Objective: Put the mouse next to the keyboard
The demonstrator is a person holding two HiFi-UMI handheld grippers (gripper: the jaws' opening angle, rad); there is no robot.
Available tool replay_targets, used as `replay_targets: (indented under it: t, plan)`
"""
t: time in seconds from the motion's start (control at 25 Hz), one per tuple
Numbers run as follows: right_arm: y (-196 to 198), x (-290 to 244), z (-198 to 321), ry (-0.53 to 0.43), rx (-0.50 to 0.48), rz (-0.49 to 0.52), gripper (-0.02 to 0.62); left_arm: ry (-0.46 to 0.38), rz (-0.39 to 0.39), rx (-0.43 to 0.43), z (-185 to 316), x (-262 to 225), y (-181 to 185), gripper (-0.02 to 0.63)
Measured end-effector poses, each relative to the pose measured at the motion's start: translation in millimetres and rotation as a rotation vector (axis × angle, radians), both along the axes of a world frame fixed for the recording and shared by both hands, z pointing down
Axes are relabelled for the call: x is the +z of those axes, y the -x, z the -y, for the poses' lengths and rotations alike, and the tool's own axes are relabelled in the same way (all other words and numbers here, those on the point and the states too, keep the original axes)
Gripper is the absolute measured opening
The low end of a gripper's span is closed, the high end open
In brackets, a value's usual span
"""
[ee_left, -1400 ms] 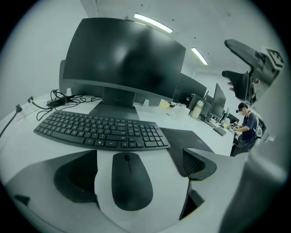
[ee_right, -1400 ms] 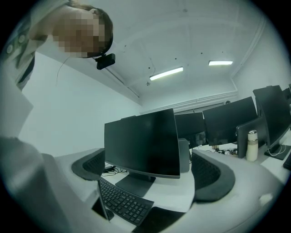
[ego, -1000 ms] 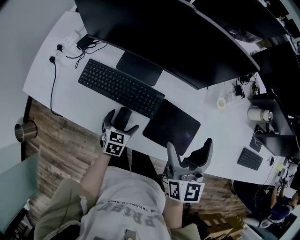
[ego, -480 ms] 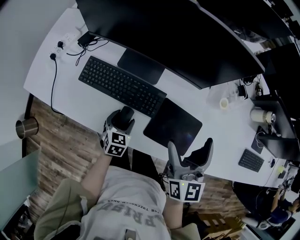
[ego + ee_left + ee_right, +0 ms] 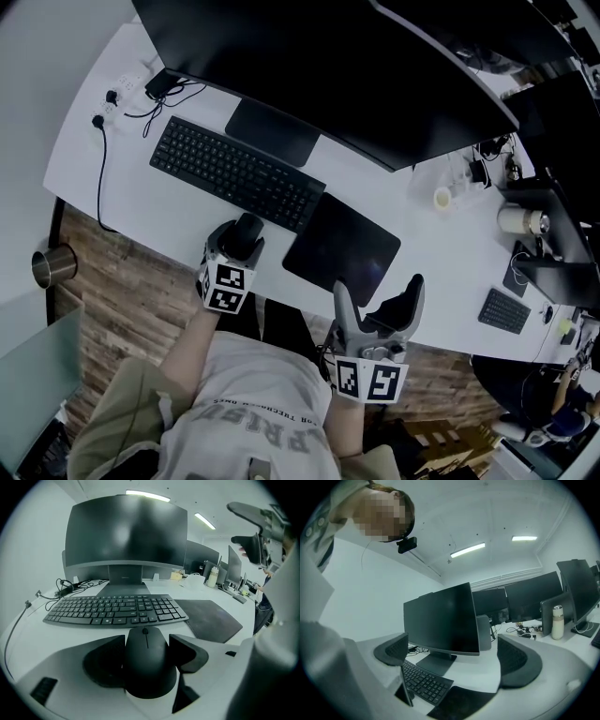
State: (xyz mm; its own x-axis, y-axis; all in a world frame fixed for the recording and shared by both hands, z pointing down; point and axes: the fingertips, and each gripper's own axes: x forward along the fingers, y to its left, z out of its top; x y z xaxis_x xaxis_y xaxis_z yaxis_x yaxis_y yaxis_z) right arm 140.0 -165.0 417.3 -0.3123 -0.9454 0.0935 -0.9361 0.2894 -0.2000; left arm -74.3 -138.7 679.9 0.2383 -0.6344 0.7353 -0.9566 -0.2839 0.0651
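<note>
The black mouse (image 5: pixel 146 660) (image 5: pixel 246 233) lies on the white desk just in front of the black keyboard (image 5: pixel 115 609) (image 5: pixel 234 172), near its right end. My left gripper (image 5: pixel 146 654) (image 5: pixel 235 244) is shut on the mouse, both pads pressed against its sides. My right gripper (image 5: pixel 378 300) (image 5: pixel 457 657) hangs open over the desk's near edge, right of the mouse mat, with nothing between its fingers.
A dark mouse mat (image 5: pixel 340 249) lies right of the keyboard. A large monitor (image 5: pixel 309 66) stands behind it on a flat stand (image 5: pixel 272 132). A power strip with cables (image 5: pixel 131 92) sits at the far left. A cup and tape roll (image 5: pixel 511 221) are at the right.
The left gripper's jaws have closed onto the mouse. The mouse sits in the same spot before the keyboard. The right gripper has not moved.
</note>
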Motion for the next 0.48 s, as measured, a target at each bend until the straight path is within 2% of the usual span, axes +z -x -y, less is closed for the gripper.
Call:
replay_targets:
  t: [0.24,0.48]
  plan:
    - [-9,-7,-4,-0.020,0.038,0.005,0.586,-0.054,-0.015,0.026,13,-24,-8,0.299]
    - [-32,-20,-8,-0.053,0.098,0.010,0.586,-0.120,-0.030,0.091,36,-53,-41,0.299]
